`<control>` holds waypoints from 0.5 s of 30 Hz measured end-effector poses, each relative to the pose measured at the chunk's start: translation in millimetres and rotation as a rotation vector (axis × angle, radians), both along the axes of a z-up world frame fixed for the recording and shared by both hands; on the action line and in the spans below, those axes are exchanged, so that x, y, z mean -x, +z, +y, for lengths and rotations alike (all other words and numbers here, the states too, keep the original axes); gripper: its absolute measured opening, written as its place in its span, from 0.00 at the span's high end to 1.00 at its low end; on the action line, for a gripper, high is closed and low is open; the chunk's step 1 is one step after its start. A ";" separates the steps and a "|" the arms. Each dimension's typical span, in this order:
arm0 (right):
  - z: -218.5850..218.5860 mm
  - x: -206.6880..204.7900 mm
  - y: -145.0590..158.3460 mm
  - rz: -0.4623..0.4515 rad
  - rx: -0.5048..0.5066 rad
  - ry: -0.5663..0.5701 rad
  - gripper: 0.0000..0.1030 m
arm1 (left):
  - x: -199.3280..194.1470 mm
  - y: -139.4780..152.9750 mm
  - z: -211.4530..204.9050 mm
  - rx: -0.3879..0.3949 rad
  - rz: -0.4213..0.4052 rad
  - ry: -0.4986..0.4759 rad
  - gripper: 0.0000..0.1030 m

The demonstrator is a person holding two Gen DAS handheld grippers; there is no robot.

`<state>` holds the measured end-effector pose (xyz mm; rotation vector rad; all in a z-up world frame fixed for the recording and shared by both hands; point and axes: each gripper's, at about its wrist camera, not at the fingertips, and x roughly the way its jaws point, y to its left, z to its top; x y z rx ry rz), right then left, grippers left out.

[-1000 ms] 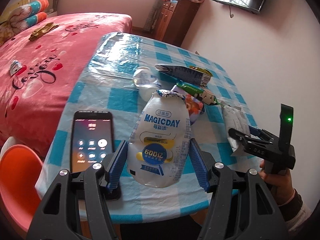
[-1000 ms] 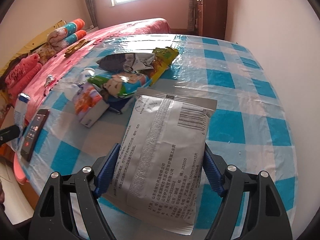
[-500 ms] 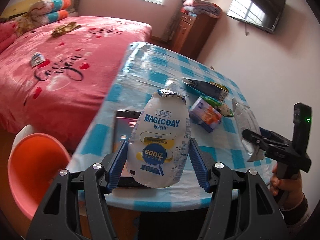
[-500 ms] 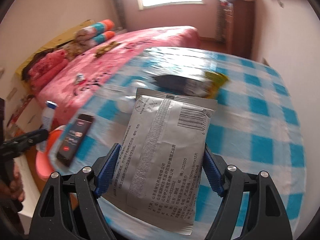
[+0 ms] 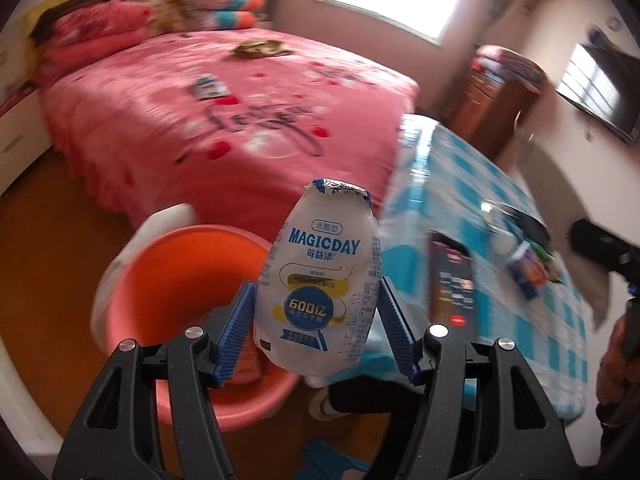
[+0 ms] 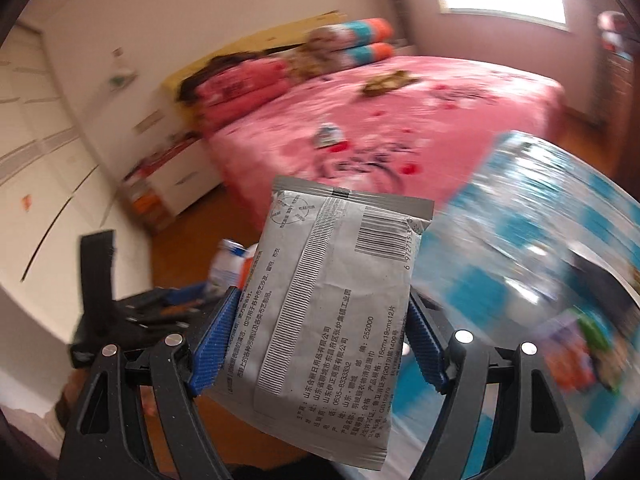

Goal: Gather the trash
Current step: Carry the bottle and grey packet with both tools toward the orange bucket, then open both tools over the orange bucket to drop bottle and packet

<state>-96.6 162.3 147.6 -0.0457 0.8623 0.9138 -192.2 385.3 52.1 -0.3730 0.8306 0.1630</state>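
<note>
- The right gripper point(image 6: 320, 336) clamps a flat grey sachet point(image 6: 332, 300) between its blue ribbed fingers point(image 6: 214, 332); the printed back and barcode face the camera.
- At the left, the left gripper point(image 6: 132, 312) carries a small white bottle point(image 6: 226, 264), partly hidden behind the sachet.
- To the right lies a table with a blue-and-white checked cloth point(image 6: 560, 240), blurred, with colourful wrappers point(image 6: 580, 340) near its right edge.
- Behind stands a bed with a pink cover point(image 6: 420, 120).

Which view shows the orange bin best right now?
The left wrist view: the orange bin sits just below the held Magicday bottle, its open mouth visible. In the right wrist view the grey wrapper hides that area; no bin shows.
</note>
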 end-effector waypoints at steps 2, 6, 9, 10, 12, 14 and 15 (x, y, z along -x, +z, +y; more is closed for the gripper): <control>25.1 -0.8 1.1 0.010 -0.003 0.053 0.25 | 6.3 -8.2 15.2 -0.009 0.020 0.048 0.39; 79.1 1.3 -2.4 0.026 -0.001 0.155 0.25 | 15.0 -24.8 36.1 -0.001 0.050 0.103 0.39; 106.3 3.5 -10.0 0.064 -0.006 0.203 0.25 | 21.4 -40.0 48.0 0.012 0.078 0.137 0.39; 112.8 4.0 -12.5 0.073 -0.004 0.213 0.25 | 23.2 -43.6 50.1 0.015 0.084 0.143 0.39; 126.0 7.0 -20.4 0.089 0.006 0.238 0.24 | 26.1 -53.0 56.5 0.020 0.098 0.158 0.39; 141.6 4.7 -29.0 0.103 0.022 0.243 0.24 | 25.0 -60.4 59.3 0.023 0.113 0.174 0.39; 150.8 3.2 -33.1 0.110 0.029 0.249 0.24 | 25.9 -63.3 61.1 0.017 0.119 0.185 0.37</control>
